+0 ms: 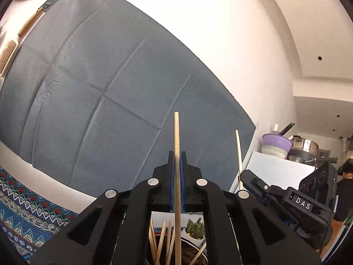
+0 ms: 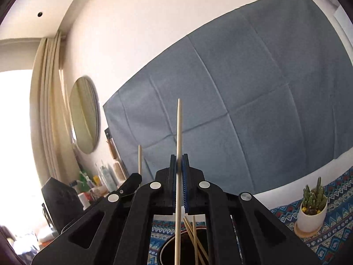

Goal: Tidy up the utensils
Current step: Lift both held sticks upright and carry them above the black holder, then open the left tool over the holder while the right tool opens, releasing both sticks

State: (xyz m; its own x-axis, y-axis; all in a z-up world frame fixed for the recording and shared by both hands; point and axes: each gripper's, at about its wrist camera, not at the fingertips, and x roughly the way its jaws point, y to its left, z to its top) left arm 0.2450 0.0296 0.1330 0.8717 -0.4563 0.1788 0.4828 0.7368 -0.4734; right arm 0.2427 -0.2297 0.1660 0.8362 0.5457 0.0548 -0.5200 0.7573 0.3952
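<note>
Nearest the lens, each claw was pressed together on a single chopstick: the left claw pinched a squared wooden chopstick that ran up toward twelve o'clock, and the right claw pinched a paler, tapered chopstick the same way. Below both, at six o'clock, a dark round holder stood on the patterned cloth of the desk with several more chopsticks leaning loosely in it. A small potted cactus sat on a wooden coaster at about four o'clock in the right view. Further off hung a grey-blue sheet on the white wall, with a round mirror at nine o'clock. The step in hand looked like sorting, with one stick lifted clear in each claw. The next move would probably call for carrying each stick to its place and lowering it without knocking the leaning ones, then spreading the claws.
</note>
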